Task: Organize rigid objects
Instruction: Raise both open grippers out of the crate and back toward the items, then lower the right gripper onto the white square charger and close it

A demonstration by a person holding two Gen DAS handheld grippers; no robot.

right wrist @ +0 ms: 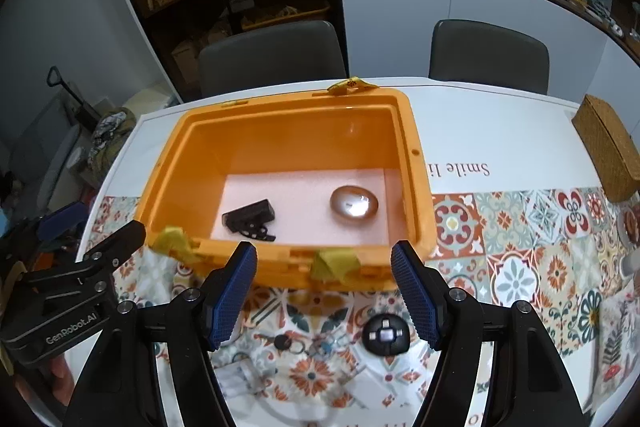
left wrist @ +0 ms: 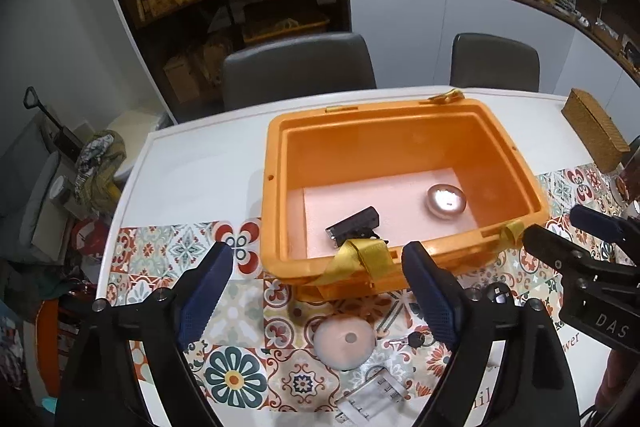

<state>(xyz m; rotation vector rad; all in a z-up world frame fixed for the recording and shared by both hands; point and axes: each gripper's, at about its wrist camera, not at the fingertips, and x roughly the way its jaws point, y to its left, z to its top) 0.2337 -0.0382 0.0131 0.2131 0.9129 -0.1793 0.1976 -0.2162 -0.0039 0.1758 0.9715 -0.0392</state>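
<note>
An orange plastic bin [left wrist: 276, 163] [right wrist: 420, 195] stands on the table. Inside it lie a black stapler-like object [left wrist: 353, 223] [right wrist: 250, 215] and a shiny round metal piece [left wrist: 446, 201] [right wrist: 354, 206]. My left gripper [left wrist: 318, 287] is open and empty, just in front of the bin's near wall, above a pale pink round disc [left wrist: 345, 342] and a key [left wrist: 414, 339]. My right gripper [right wrist: 324, 291] is open and empty, also before the bin, above a black round remote [right wrist: 385, 338] and a key ring [right wrist: 286, 342]. A clear packet [left wrist: 372, 401] lies nearer.
A patterned tile mat [right wrist: 520, 247] covers the near table. A woven box [left wrist: 596, 131] [right wrist: 608, 151] stands at the far right. Two grey chairs [left wrist: 298, 67] [right wrist: 488, 51] are behind the table. Yellow tape strips [left wrist: 356, 261] hang on the bin's rim. Dishes sit at the right edge [right wrist: 630, 223].
</note>
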